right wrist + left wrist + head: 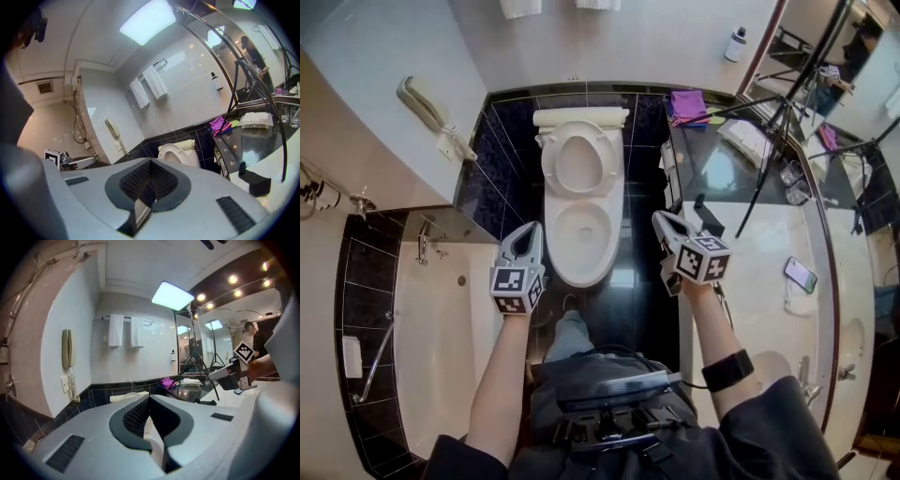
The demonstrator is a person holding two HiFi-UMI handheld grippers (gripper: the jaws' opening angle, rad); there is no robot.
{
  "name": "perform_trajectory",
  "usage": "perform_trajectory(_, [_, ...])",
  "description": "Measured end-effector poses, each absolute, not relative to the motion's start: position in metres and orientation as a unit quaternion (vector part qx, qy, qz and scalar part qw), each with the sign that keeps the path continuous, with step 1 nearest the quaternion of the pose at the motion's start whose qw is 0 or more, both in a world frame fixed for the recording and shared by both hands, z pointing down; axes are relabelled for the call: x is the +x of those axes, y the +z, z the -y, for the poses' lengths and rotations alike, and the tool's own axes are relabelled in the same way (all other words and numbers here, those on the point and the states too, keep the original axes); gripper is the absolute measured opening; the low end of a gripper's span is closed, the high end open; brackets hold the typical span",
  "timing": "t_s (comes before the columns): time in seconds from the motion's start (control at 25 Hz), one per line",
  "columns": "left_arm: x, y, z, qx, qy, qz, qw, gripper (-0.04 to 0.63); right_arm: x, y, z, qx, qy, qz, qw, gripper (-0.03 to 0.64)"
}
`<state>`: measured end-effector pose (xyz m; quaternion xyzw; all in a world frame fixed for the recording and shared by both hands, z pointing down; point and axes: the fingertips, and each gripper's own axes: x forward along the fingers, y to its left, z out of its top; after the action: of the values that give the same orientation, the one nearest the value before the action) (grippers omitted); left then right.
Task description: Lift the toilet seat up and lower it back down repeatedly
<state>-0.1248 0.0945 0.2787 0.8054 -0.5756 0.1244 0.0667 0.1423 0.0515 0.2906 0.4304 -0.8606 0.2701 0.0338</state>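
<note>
I had both tools empty: the left gripper (531, 232) had its jaws pressed together on nothing, and the right gripper (662, 221) was closed the same way, with nothing between the pads. The toilet seat (578, 161) stood raised ahead of both grippers, leaning back toward the tank, with the open bowl (581, 274) between and just below the two tips.

I judged the next step was bringing the seat down. To do it well I wanted one closed tip hooked over the seat's top edge, drawing it toward me, then riding under the rim so it settled instead of slamming.

The wall phone (420, 101) hung off to the left gripper's outer side, and the bathtub (441, 328) lay beneath it. On the right gripper's outer side ran the counter (759, 281), with a tripod (769, 141) leg and a purple cloth (686, 103) close to that reach, so I meant to keep the right elbow in
</note>
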Motion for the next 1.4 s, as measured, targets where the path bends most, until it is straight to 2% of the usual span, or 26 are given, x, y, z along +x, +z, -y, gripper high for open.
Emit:
perform_trajectory(0.64, [-0.115, 0.289, -0.119, 0.809, 0.12, 0.568, 0.087, -0.005, 0.158, 0.314, -0.08, 0.44, 0.276, 0.853, 0.049, 0.002])
perform_trajectory(1.32, [-0.135, 0.311, -0.079, 0.81, 0.133, 0.561, 0.104, -0.005, 0.122, 0.332, -0.036, 0.44, 0.272, 0.853, 0.073, 0.005])
perform_trajectory(1.4, [-0.134, 0.318, -0.07, 0.814, 0.136, 0.554, 0.109, -0.005, 0.12, 0.339, -0.025, 0.451, 0.265, 0.848, 0.083, 0.026])
